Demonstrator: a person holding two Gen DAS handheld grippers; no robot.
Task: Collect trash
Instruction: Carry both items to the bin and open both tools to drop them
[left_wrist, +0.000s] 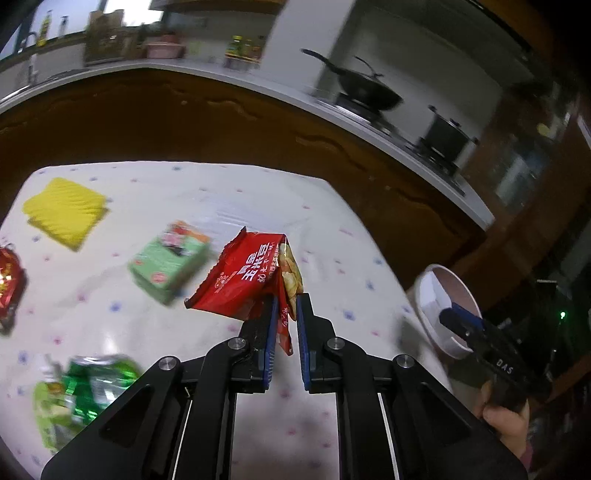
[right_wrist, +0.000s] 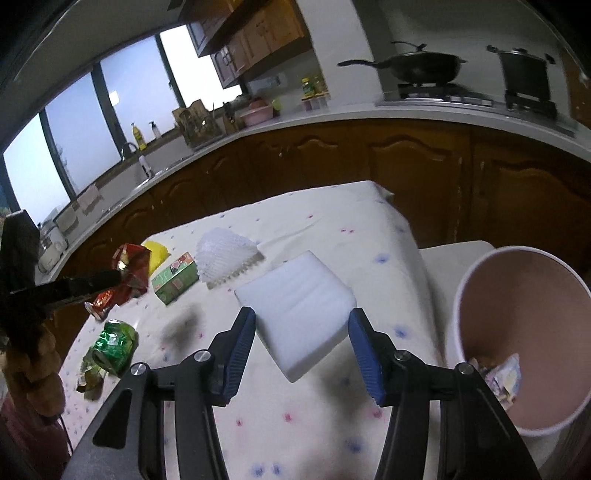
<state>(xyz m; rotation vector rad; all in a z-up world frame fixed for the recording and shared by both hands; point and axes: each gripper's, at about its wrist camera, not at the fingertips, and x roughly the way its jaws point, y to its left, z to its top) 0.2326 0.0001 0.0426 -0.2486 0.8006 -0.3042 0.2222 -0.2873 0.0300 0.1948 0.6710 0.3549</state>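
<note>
My left gripper is shut on a red snack wrapper and holds it above the table; in the right wrist view it shows at the left with the wrapper. My right gripper is open, its fingers on either side of a white foam block. The round trash bin stands at the table's right side with some scraps inside; it also shows in the left wrist view. A crushed green wrapper, a green box and another red wrapper lie on the table.
A yellow sponge and a white foam net lie further back on the flowered tablecloth. A white stool stands under the bin. Behind run brown kitchen cabinets and a counter with a wok and a pot.
</note>
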